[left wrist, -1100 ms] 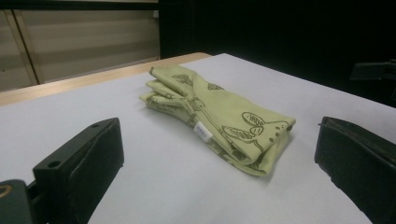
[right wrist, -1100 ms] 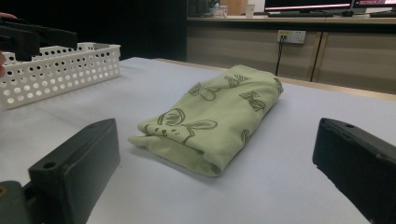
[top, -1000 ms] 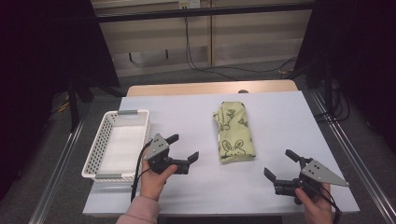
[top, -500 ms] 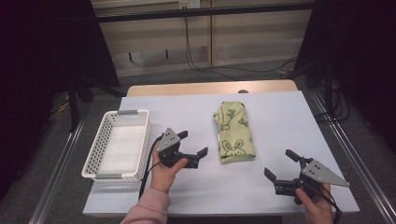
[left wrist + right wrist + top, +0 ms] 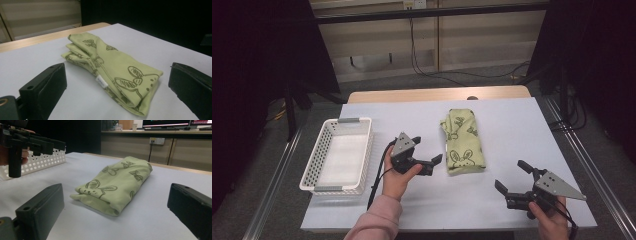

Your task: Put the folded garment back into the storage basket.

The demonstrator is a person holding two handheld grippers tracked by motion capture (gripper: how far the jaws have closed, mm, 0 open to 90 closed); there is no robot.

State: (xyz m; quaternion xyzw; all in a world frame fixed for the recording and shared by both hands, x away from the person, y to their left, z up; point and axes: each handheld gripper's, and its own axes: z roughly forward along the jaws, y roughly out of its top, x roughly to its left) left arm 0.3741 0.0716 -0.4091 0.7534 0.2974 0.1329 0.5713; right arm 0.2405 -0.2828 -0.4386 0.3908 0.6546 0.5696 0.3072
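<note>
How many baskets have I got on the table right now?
1. The white perforated basket sits at the table's left side, left of the left hand-held gripper and well apart from the folded green cloth. It looks empty.

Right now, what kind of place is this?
Probably a lab or office workroom set up for recording: a covered work table ringed by dark curtains, wall sockets with trailing cables, and monitors on a long counter behind.
</note>
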